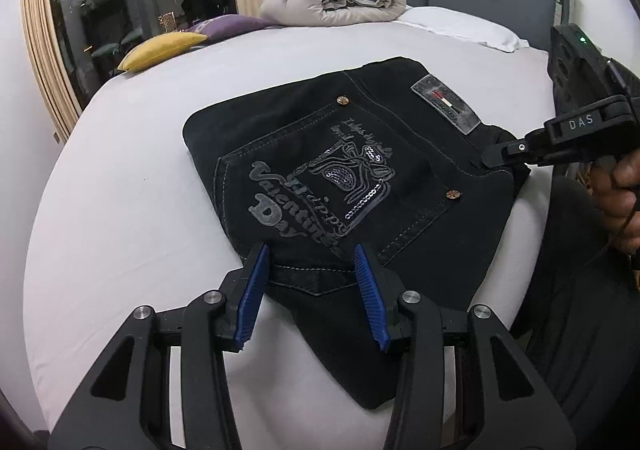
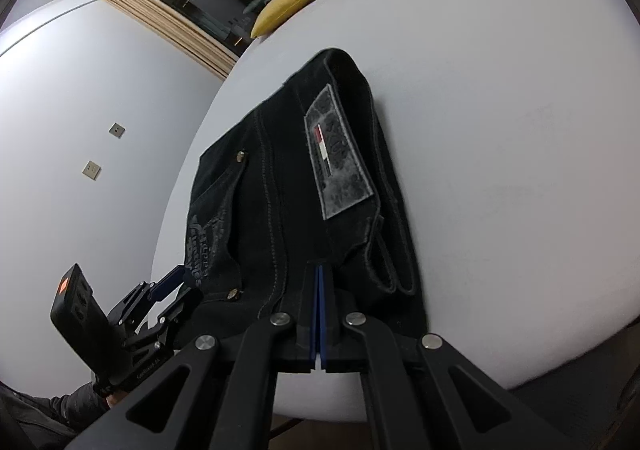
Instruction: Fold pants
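On the bed (image 1: 120,177), folded pants (image 1: 340,177) sit between the spread left tool (image 1: 312,262), at 6 o'clock, and the pressed-together right tool (image 2: 319,274), apparently squaring the bundle.

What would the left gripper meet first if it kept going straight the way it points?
Probably the folded black pants. The left gripper is open, its blue fingers straddling the near edge of the cloth, so it would press into the denim over the bed. Depth is unclear.
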The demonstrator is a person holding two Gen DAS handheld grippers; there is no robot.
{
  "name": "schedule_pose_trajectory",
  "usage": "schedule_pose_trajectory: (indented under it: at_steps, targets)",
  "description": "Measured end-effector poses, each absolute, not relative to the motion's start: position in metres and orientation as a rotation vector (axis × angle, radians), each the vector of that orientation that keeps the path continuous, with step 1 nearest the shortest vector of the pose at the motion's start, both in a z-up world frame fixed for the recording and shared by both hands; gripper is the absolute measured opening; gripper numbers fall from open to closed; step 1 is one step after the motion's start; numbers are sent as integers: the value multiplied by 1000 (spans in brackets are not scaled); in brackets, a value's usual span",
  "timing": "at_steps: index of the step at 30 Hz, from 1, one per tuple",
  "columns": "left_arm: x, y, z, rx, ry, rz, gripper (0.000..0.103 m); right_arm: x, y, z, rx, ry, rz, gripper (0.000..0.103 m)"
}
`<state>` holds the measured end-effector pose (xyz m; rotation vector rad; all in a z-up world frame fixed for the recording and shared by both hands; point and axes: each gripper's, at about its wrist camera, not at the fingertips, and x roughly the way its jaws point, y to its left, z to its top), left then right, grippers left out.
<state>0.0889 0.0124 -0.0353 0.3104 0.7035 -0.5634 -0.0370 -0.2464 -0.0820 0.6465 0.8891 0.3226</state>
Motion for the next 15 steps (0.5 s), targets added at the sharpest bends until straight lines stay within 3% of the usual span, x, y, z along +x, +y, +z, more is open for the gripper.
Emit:
schedule_pose_trajectory:
  at_steps: [2,4,5,6,7,8,9,15]
  targets:
    - [93,20,-32,278,717,-579,43,-35,-247,-78,634,898,316,0]
    - [96,31,-18,201,726,-599,47,-36,-244,-62,587,899,317,6]
    - [98,34,-13,175,718,-599,51,-39,-246,-53,579,878,323,27]
    - [97,42,-5,143,693,-591,66,-40,-250,-43,583,844,324,58]
    - [98,50,4,106,655,-574,88,-43,-258,-35,594,812,313,69]
    - [99,59,10,66,623,-560,97,-43,-267,-29,612,783,301,74]
    - [101,67,14,30,606,-558,103,-40,-277,-26,633,766,291,74]
    - [161,76,-12,-202,868,-620,102,5,-301,-50,744,862,299,58]
